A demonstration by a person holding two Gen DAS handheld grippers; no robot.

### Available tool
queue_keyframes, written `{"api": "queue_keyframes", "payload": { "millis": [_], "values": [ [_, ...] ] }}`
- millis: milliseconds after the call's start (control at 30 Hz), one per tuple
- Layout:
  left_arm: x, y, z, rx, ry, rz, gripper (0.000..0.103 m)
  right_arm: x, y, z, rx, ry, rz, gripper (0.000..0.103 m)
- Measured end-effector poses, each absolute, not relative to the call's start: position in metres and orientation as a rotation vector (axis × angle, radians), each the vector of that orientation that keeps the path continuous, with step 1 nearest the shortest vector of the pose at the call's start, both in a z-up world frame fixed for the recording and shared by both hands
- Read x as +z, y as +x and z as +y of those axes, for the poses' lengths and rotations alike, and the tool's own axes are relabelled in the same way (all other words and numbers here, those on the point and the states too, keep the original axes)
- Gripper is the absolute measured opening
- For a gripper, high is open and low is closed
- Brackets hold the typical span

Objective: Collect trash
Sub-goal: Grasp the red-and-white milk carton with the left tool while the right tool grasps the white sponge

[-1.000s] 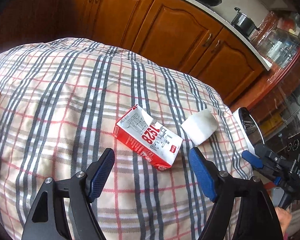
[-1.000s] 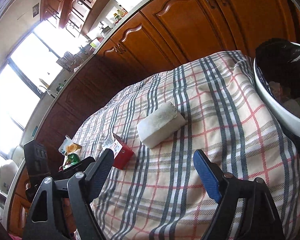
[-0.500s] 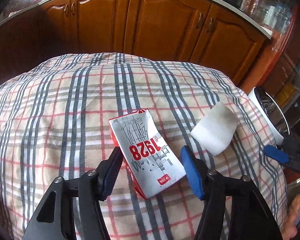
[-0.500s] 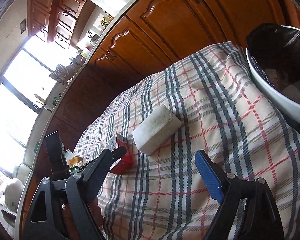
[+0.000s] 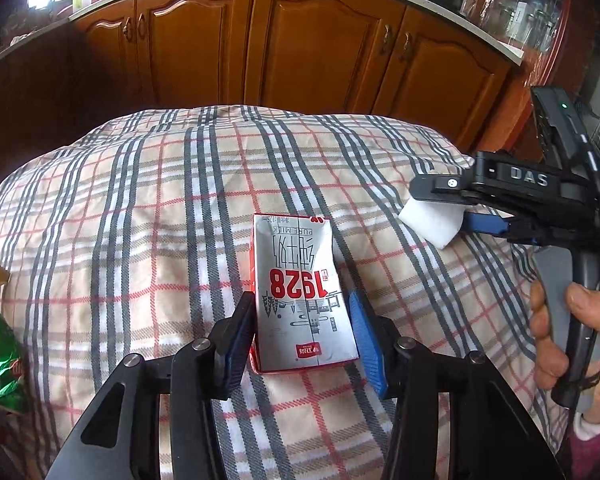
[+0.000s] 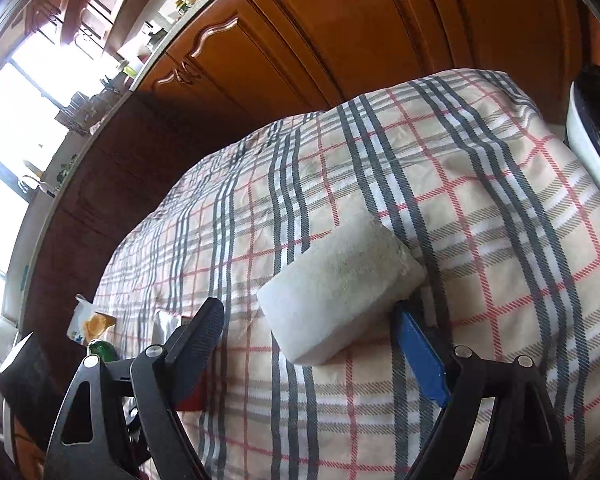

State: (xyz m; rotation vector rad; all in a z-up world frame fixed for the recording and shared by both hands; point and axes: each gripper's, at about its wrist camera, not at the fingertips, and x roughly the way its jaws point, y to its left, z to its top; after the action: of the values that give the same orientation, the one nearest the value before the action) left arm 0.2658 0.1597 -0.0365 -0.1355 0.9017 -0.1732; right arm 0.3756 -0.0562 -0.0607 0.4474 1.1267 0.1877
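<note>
Left tool point(image 5: 302, 334) is straddling the milk carton point(image 5: 302, 290) lying flat on the plaid surface point(image 5: 140, 220), pads not clearly gripping yet. Right tool point(image 6: 308, 344), wide open, is reaching around the white foam block point(image 6: 340, 286). Both should centre, then close w/ light pressure, since carton & foam probably crush.

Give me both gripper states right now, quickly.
Left gripper: closing around the milk carton, fingers at its sides; a firm clamp cannot be told.
Right gripper: open, fingers straddling the white sponge block, not clamped.
</note>
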Motion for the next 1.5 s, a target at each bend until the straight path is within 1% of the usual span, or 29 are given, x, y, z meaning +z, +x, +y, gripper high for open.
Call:
{"api": "queue_keyframes", "payload": {
  "millis": [33, 133, 167, 200, 233, 267, 333, 400, 567, 600, 667, 700, 733, 867, 933, 967, 1100, 1133, 1167, 1200, 1233, 1333, 1500],
  "values": [
    [-0.038, 0.265, 0.159, -0.171, -0.137, 0.9, 0.047, -0.062, 0.38, -0.051, 0.162, 0.416, 1.128, 0.092],
    [-0.041, 0.263, 0.16, -0.171, -0.146, 0.901, 0.048, -0.065, 0.386, -0.036, 0.117, 0.254, 1.113, 0.092],
    [-0.042, 0.263, 0.161, -0.172, -0.148, 0.902, 0.049, -0.066, 0.385, -0.035, 0.118, 0.218, 1.111, 0.089],
    [-0.042, 0.262, 0.163, -0.174, -0.151, 0.899, 0.049, -0.065, 0.383, -0.035, 0.121, 0.177, 1.104, 0.08],
    [-0.042, 0.262, 0.164, -0.174, -0.156, 0.899, 0.049, -0.064, 0.379, -0.04, 0.128, 0.151, 1.099, 0.074],
    [-0.042, 0.263, 0.165, -0.173, -0.161, 0.899, 0.049, -0.062, 0.375, -0.046, 0.157, 0.152, 1.094, 0.073],
    [-0.04, 0.261, 0.165, -0.187, -0.176, 0.894, 0.048, -0.055, 0.363, -0.058, 0.185, 0.133, 1.073, 0.067],
    [-0.035, 0.256, 0.162, -0.212, -0.19, 0.886, 0.048, -0.042, 0.347, -0.072, 0.253, 0.145, 1.034, 0.067],
    [-0.027, 0.252, 0.145, -0.259, -0.19, 0.872, 0.048, -0.033, 0.31, -0.086, 0.36, 0.036, 1.068, 0.068],
    [-0.028, 0.252, 0.141, -0.264, -0.184, 0.874, 0.048, -0.036, 0.305, -0.088, 0.359, 0.036, 1.079, 0.072],
    [-0.032, 0.252, 0.134, -0.26, -0.162, 0.885, 0.048, -0.043, 0.299, -0.1, 0.338, 0.061, 1.103, 0.076],
    [-0.034, 0.252, 0.132, -0.254, -0.149, 0.889, 0.048, -0.047, 0.301, -0.107, 0.318, 0.088, 1.109, 0.083],
    [-0.036, 0.252, 0.131, -0.249, -0.14, 0.895, 0.048, -0.049, 0.299, -0.114, 0.295, 0.126, 1.105, 0.088],
    [-0.037, 0.251, 0.13, -0.22, -0.136, 0.898, 0.049, -0.048, 0.291, -0.135, 0.237, 0.325, 1.055, 0.089],
    [-0.036, 0.25, 0.13, -0.204, -0.136, 0.892, 0.052, -0.047, 0.289, -0.135, 0.221, 0.388, 1.027, 0.089],
    [-0.035, 0.249, 0.129, -0.192, -0.13, 0.89, 0.054, -0.047, 0.289, -0.133, 0.211, 0.401, 1.012, 0.089],
    [-0.037, 0.247, 0.122, -0.171, -0.119, 0.876, 0.055, -0.05, 0.293, -0.119, 0.185, 0.381, 1.006, 0.088],
    [-0.039, 0.247, 0.122, -0.172, -0.125, 0.879, 0.053, -0.052, 0.293, -0.117, 0.18, 0.366, 1.008, 0.084],
    [-0.04, 0.247, 0.121, -0.18, -0.133, 0.88, 0.048, -0.053, 0.294, -0.115, 0.17, 0.345, 1.008, 0.078],
    [-0.041, 0.247, 0.12, -0.179, -0.135, 0.88, 0.047, -0.054, 0.291, -0.114, 0.164, 0.329, 1.005, 0.063],
    [-0.041, 0.247, 0.12, -0.179, -0.133, 0.874, 0.047, -0.054, 0.289, -0.116, 0.177, 0.337, 1.001, 0.059],
    [-0.036, 0.245, 0.118, -0.196, -0.144, 0.86, 0.047, -0.046, 0.281, -0.12, 0.191, 0.319, 0.975, 0.054],
    [-0.025, 0.243, 0.1, -0.244, -0.124, 0.842, 0.047, -0.025, 0.264, -0.136, 0.229, 0.352, 0.915, 0.054]
  ]
}}
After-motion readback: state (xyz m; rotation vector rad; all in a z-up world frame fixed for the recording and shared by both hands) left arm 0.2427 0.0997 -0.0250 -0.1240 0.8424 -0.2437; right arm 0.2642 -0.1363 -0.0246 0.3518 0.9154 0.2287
